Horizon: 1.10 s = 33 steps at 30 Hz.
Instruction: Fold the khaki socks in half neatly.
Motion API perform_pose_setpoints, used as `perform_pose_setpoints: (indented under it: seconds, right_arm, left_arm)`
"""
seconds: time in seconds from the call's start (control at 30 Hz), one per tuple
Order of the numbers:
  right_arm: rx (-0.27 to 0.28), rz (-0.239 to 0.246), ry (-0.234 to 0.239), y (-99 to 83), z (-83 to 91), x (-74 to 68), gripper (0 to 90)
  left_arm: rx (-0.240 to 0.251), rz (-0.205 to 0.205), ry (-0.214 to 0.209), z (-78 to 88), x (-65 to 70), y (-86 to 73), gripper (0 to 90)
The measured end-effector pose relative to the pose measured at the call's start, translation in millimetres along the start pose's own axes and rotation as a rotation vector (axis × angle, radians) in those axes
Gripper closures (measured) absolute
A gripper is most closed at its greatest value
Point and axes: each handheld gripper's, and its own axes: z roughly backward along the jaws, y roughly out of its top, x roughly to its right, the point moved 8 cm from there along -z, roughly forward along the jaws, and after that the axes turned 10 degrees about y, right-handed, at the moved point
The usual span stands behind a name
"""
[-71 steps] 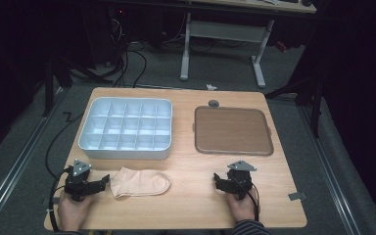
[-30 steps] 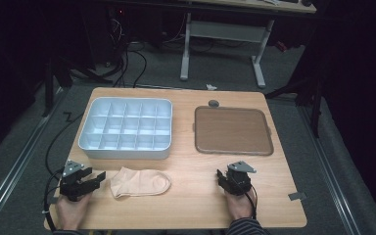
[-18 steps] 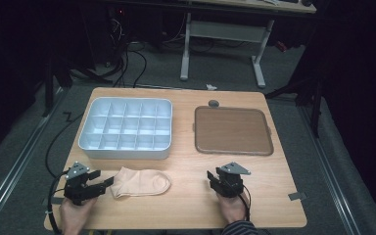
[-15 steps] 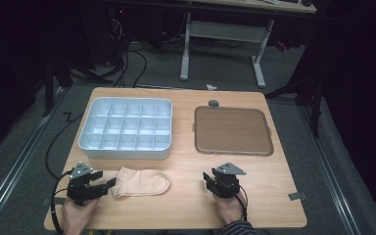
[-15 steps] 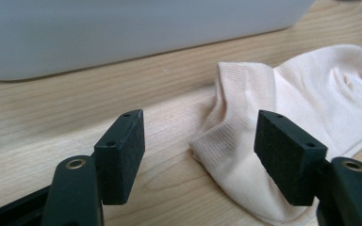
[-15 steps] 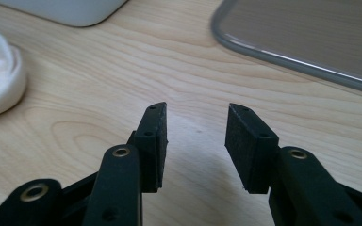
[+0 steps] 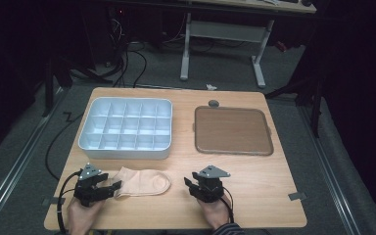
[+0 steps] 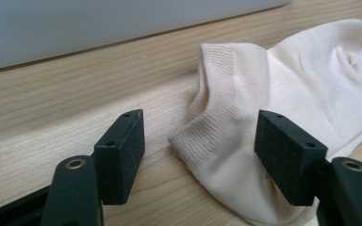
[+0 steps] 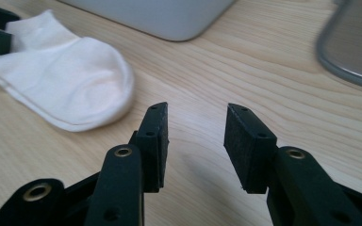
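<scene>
Beige sock [image 7: 144,181] lies flat on the wooden table [image 7: 274,188] — its ribbed cuff sits between the wide-open jaws of the left gripper [image 8: 200,155], pads not pressing. Right gripper [image 9: 195,141], near the toe, stands half open and empty — its jaws have just been closing.

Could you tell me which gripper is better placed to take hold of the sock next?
Left. The left gripper has its open jaws around the sock cuff, while the right gripper stands apart over bare table.
</scene>
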Motion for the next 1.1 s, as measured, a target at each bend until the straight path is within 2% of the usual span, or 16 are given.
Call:
perform_pose_setpoints:
  seconds: [0.1,0.4,0.47,0.5,0.63,0.8,1.03,1.07,1.1]
  right_arm:
    - [-0.010,0.025,0.034,3.7,-10.1,-12.0,60.1]
    - [-0.037,0.055,0.086,10.3,-30.5,-30.7,60.1]
    - [-0.037,0.058,0.090,11.2,-33.4,-31.8,60.6]
    - [-0.050,0.065,0.098,11.6,-39.4,-33.6,61.4]
    - [-0.067,0.060,0.098,11.2,-47.2,-34.0,63.1]
    - [-0.103,0.053,0.095,7.2,-55.7,-33.5,69.0]
    - [-0.119,0.053,0.107,3.7,-59.1,-34.9,76.5]
    - [-0.122,0.071,0.108,4.0,-59.6,-35.0,78.8]
    - [-0.123,0.070,0.111,3.8,-59.7,-35.3,80.1]
  left_arm:
    - [-0.008,-0.029,0.014,-1.6,2.3,1.3,35.2]
    - [-0.008,-0.046,0.035,-2.5,4.2,0.2,37.4]
    - [-0.009,-0.055,0.046,-2.8,4.7,0.2,37.9]
    - [-0.012,-0.072,0.056,-3.1,5.6,0.2,38.8]
    - [-0.012,-0.087,0.058,-2.9,6.0,0.5,40.9]
    - [-0.010,-0.101,0.050,-2.4,7.7,0.7,48.2]
    - [-0.010,-0.106,0.034,-1.8,9.7,0.8,57.2]
    - [-0.012,-0.100,0.024,-1.9,10.5,0.7,59.7]
    - [-0.011,-0.099,0.021,-2.0,10.8,0.8,61.2]
